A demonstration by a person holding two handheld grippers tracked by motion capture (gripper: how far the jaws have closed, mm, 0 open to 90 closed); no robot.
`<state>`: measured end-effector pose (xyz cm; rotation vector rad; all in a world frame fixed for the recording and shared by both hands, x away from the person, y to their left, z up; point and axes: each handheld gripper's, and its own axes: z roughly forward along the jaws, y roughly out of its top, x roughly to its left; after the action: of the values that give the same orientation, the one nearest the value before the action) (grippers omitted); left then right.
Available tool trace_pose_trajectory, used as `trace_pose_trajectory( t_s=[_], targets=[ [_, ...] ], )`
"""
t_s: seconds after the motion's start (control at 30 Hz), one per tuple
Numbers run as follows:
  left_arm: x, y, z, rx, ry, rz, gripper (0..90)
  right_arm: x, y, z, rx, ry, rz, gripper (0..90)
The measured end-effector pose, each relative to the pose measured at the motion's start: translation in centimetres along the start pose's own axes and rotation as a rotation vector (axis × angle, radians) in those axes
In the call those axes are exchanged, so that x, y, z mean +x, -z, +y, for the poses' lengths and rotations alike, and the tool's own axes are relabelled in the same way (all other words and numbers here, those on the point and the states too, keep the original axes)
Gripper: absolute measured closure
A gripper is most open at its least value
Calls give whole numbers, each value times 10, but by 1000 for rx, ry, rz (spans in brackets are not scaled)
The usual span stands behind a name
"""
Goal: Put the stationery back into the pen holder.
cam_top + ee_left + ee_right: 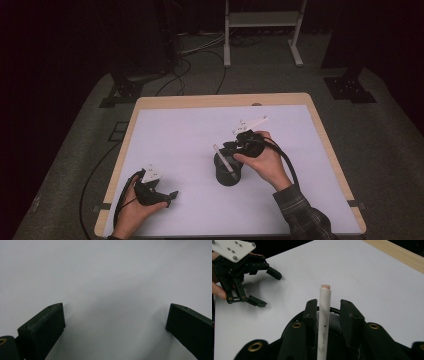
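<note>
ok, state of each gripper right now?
Left gripper: open, nothing between the jaws, low over the table.
Right gripper: over the cup, pen between the jaws; a gap shows on one side, so grip cannot be told.

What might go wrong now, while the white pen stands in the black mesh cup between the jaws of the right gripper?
1. The white pen leans on the rim of the black mesh cup; withdrawing, the right gripper may catch it and flick it out.
2. That gripper sits right over the cup, so a sideways pull could tip it.
3. The left gripper rests open, far away, and cannot steady the cup.
</note>
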<state>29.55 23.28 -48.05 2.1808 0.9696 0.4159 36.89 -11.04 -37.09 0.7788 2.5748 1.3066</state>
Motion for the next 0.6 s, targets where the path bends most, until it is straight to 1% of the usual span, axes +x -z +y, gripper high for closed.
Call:
trace_pose_trajectory(
  t_s=[0.07, 0.1, 0.13, 0.17, 0.27, 0.33, 0.43, 0.5, 0.6],
  targets=[
    [0, 0, 0, 0, 0, 0, 12, -2, 7, -1, -1, -3, -9, 624],
    [0, 0, 0, 0, 1, -1, 11, -3, 13, -3, 3, -14, -19, 579],
    [0, 0, 0, 0, 1, -1, 11, -4, 17, -5, 2, -21, -27, 553],
    [0, 0, 0, 0, 1, -1, 11, -4, 17, -5, 2, -21, -27, 553],
    [0, 0, 0, 1, 1, -1, 11, -8, 26, -10, 1, -28, -46, 487],
    [0, 0, 0, -1, 1, -1, 11, -12, 33, -17, -6, -40, -59, 449],
    [0, 0, 0, -1, 1, -1, 11, -14, 37, -21, -1, -46, -70, 429],
    [0, 0, 0, -1, 1, -1, 11, -17, 42, -28, -8, -54, -84, 397],
    [0, 0, 0, -2, 1, 0, 11, -19, 45, -31, -11, -58, -92, 378]
  ],
)
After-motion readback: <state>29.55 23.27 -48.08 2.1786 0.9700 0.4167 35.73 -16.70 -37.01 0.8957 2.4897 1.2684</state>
